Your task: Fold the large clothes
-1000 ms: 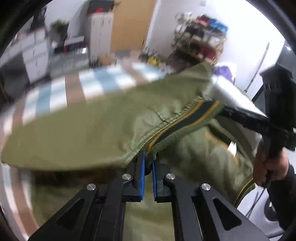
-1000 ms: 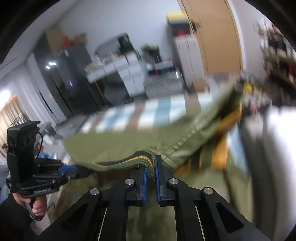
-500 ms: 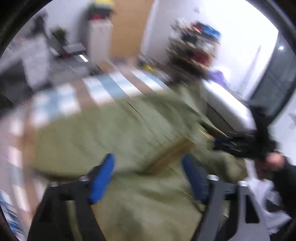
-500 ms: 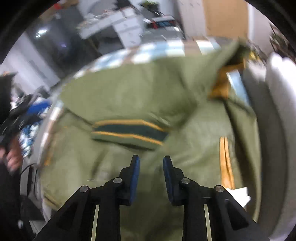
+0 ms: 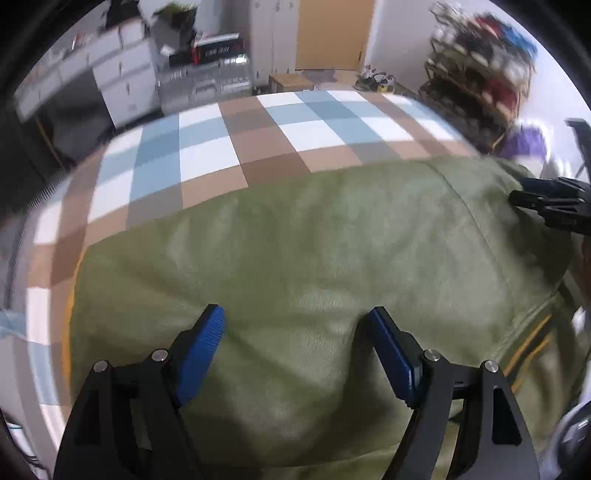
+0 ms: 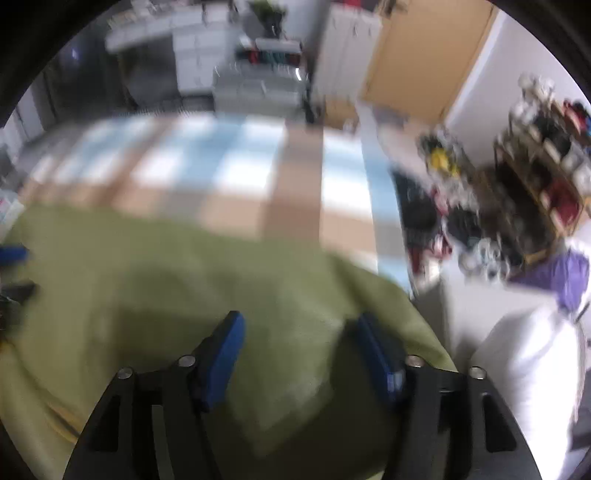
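Note:
An olive green jacket [image 5: 314, 251] lies folded over on a checked blue, white and brown mat [image 5: 229, 147]. Its striped hem band [image 5: 528, 343] shows at the right edge. My left gripper [image 5: 295, 321] is open and empty just above the jacket. My right gripper [image 6: 297, 325] is open and empty above the jacket's right part [image 6: 207, 280]. The right gripper also shows at the right of the left wrist view [image 5: 546, 206], over the jacket's far corner. The right wrist view is blurred.
White drawers and grey crates [image 5: 207, 85] stand beyond the mat, with a wooden door [image 5: 332, 33] behind. A cluttered shelf [image 5: 480, 74] is at the right. A white cushion [image 6: 532, 362] lies right of the jacket, and the mat's right edge [image 6: 384, 221] is near it.
Both grippers let go of the jacket's hem and opened wide. The lifted half dropped onto the rest, and the jacket now lies flat and folded.

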